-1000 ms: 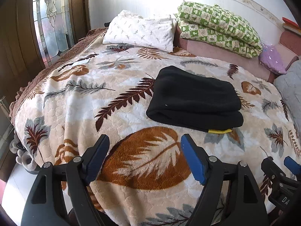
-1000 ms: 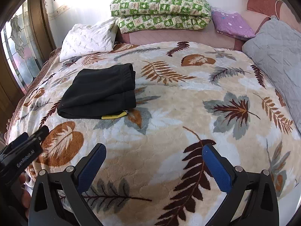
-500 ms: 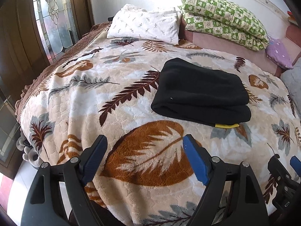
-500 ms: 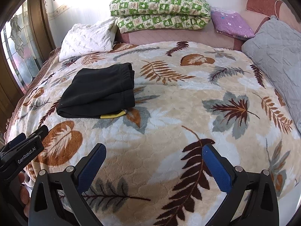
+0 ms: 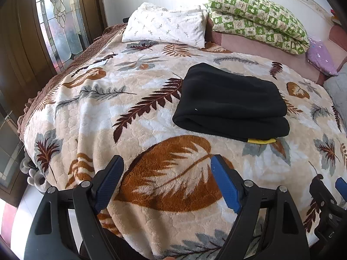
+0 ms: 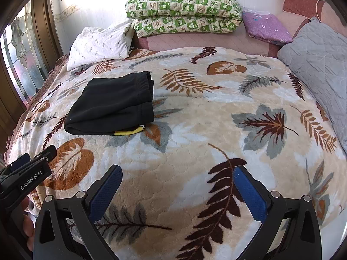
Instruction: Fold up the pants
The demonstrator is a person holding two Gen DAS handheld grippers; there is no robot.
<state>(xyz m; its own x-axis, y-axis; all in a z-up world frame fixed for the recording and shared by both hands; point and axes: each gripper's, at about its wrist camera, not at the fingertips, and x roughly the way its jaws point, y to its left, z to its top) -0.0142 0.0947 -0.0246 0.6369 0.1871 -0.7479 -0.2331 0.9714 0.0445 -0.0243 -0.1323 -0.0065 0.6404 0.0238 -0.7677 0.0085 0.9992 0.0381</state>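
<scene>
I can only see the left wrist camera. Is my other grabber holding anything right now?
Observer: No. The right gripper is open and empty, above the leaf-patterned fleece blanket.
Operator: What does the right side of the folded black fleece pants look like?
Observer: Stitched edges are stacked in layers there, with a yellow strip poking out at the near corner.
</scene>
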